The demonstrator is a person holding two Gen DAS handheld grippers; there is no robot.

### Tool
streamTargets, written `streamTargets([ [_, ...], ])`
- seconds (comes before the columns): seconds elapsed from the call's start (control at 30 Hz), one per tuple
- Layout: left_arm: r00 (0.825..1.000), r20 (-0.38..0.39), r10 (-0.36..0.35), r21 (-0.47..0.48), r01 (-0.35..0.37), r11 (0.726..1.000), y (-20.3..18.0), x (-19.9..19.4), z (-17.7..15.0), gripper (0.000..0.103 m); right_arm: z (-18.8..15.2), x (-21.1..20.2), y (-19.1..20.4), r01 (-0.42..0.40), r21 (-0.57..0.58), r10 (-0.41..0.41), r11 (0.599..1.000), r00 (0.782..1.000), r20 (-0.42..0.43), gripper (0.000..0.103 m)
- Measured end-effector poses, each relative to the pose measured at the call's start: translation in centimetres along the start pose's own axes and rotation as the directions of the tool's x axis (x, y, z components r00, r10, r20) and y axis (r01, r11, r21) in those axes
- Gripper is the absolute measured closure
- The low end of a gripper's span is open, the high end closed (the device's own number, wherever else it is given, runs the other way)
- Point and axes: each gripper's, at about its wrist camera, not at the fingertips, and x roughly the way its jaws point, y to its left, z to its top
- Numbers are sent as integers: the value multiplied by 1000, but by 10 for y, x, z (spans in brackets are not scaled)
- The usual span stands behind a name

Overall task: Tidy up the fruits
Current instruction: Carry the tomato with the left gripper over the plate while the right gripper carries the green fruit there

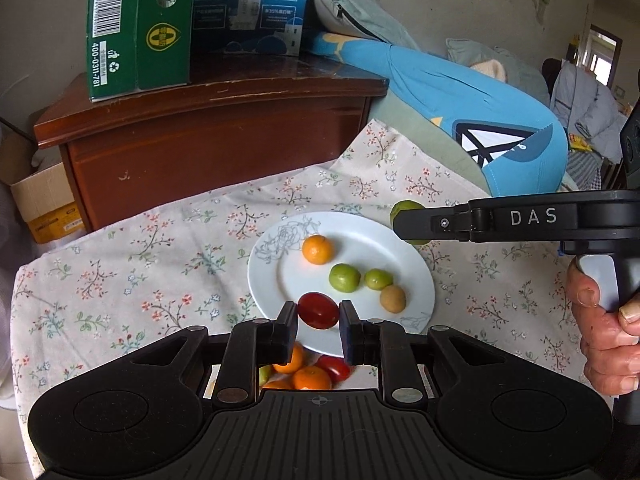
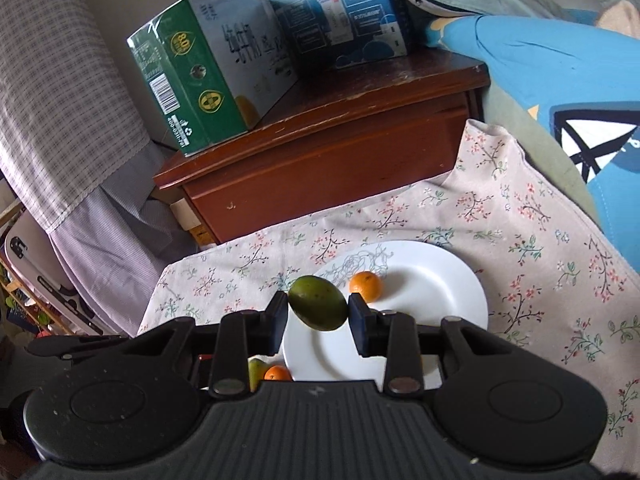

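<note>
A white plate (image 1: 360, 240) lies on the floral cloth and holds an orange (image 1: 317, 249), two green fruits (image 1: 342, 277), and a brownish fruit (image 1: 393, 299). My left gripper (image 1: 318, 315) is shut on a red tomato (image 1: 318, 310) just above the plate's near edge. More oranges (image 1: 312, 377) and a red tomato (image 1: 334, 367) sit below it, partly hidden. My right gripper (image 2: 318, 310) is shut on a green fruit (image 2: 318, 308) held above the plate (image 2: 440, 280); it also shows in the left wrist view (image 1: 406, 220) at the plate's right rim.
A brown wooden cabinet (image 1: 208, 132) stands behind the table with a green carton (image 1: 140, 28) and a blue carton (image 1: 256, 4) on it. A blue cushion (image 1: 472, 108) lies at the back right. A cardboard box (image 1: 44, 200) sits at the left.
</note>
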Motion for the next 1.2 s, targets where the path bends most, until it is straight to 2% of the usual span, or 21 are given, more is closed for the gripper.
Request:
streamTargets([
  [0.23, 1000, -2, 13, 32, -13, 999, -10, 16, 11, 83, 2, 2, -13, 37, 27, -37, 999, 999, 4, 70],
  [0.53, 999, -44, -6, 27, 7, 1000, -10, 46, 17, 83, 4, 14, -33, 98, 91, -98, 991, 995, -3, 70],
  [0.9, 993, -112, -24, 23, 27, 999, -13, 80, 3, 83, -6, 39, -65, 190, 229, -178, 955, 981, -74, 70],
  [1.2, 990, -135, -30, 12, 31, 999, -13, 93, -2, 83, -13, 55, -71, 235, 248, -211, 940, 970, -118, 70],
])
